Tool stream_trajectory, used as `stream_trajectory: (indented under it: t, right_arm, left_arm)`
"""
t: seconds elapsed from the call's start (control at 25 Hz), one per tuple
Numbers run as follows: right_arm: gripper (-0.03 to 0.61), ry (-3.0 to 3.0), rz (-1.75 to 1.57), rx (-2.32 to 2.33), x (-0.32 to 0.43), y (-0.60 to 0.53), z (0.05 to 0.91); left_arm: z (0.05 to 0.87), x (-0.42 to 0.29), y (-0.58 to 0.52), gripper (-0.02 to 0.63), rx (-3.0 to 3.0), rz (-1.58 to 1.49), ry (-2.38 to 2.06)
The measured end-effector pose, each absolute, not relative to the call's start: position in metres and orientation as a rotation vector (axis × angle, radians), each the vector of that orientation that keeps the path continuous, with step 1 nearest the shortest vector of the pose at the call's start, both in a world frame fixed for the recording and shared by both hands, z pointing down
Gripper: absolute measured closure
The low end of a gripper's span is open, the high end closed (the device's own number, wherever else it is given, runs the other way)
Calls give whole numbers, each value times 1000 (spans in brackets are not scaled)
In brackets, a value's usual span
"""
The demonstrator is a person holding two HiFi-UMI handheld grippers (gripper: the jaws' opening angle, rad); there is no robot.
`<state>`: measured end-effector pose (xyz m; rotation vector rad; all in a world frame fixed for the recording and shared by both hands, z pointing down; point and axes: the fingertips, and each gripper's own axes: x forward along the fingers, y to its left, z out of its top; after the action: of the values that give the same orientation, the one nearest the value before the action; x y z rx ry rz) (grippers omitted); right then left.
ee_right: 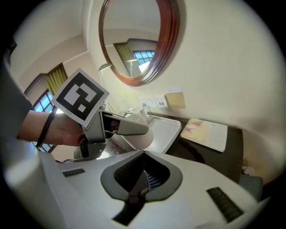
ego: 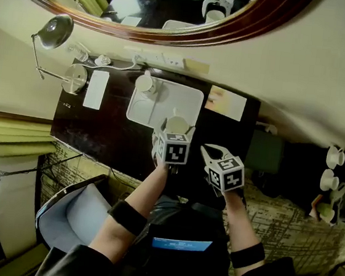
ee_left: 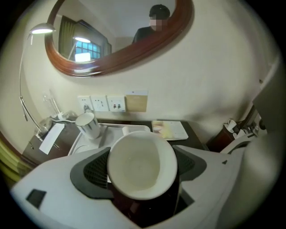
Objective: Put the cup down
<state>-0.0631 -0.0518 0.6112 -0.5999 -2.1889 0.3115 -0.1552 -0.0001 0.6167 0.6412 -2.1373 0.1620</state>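
While standing at the dark desk point(ego: 99, 132), holds the white cup point(ee_left: 142, 161) in the left gripper point(ego: 174, 134), mouth tipped toward that gripper's camera, at the near edge of the white tray point(ego: 189, 99) and apparently raised clear of its surface. Carries the right gripper point(ee_right: 139, 193) just right of the cup, off the tray's near right corner, touching neither cup nor tray.

Cannot make out the cup's base or handle: lower body sunk in shadow between the jaws in the left gripper view, and mostly covered by the marker cube in the head view. Cannot settle from above whether the cup hangs over the tray or over the desk just short of it; probably right at the near edge. Loses the tray's near part behind the gripper body in the left gripper view.

Presses the left gripper's widely spread pads against opposite sides of the cup, pinching it. Has the right gripper's jaws pressed together on nothing.

Shows a second cup point(ego: 145, 83) upright at the tray's wall-side left corner, a pale card point(ego: 226, 103) just right of the tray, and a desk lamp point(ego: 54, 31) well left of the tray.
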Motion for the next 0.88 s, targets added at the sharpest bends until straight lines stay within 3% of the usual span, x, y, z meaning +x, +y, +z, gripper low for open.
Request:
stream_trajectory:
  t: [0.4,0.88]
  right_arm:
    - [577,-2115,195,-903,-91,72,592]
    - [577,-2055,140,-972,-131,133,604]
  left_arm:
    - [611,-196,113,195,480,149,-2175]
    - [637,-254,168,194,440,95,-2154]
